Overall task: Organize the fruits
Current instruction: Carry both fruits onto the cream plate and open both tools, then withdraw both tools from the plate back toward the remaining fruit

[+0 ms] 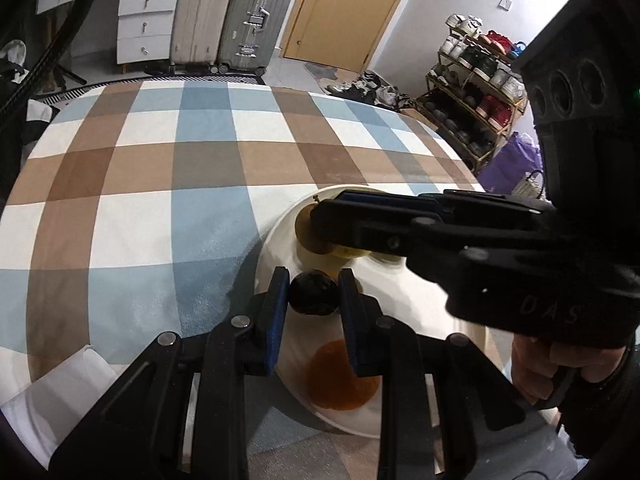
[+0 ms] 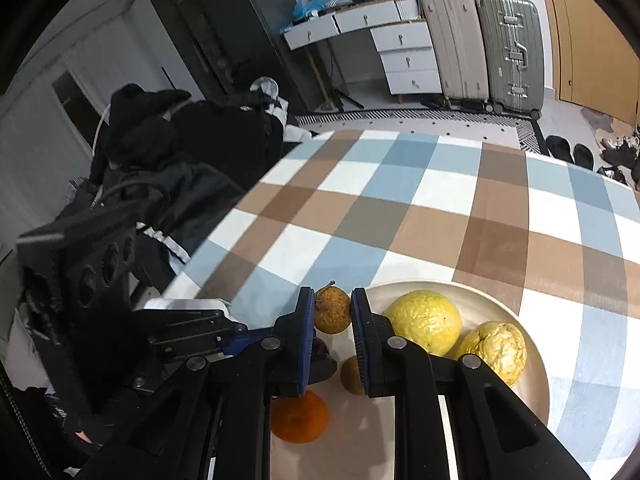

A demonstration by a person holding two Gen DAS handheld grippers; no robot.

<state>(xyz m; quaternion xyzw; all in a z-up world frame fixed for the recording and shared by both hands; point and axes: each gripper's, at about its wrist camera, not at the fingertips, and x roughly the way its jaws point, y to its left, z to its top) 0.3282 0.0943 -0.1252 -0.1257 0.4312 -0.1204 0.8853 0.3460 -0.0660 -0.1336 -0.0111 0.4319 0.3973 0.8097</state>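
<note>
While I look down the left wrist camera, my left claw is clamped narrow on a small dark fruit, held over the white plate that sits on the checked desk. An orange fruit lies on the plate nearer to me, and my right claw reaches across the plate's far side, its tip against a brown fruit.

Switching to the right wrist camera, I see that claw closed narrow on the brown fruit, a small stemmed one, right at the plate's left rim. Two wrinkled yellow fruits sit side by side in the plate, a smaller brownish one shows partly behind the right finger, and the orange fruit lies below.

My reading: most fruit is already gathered on the plate; the two held pieces have yet to be set down and released.
</note>
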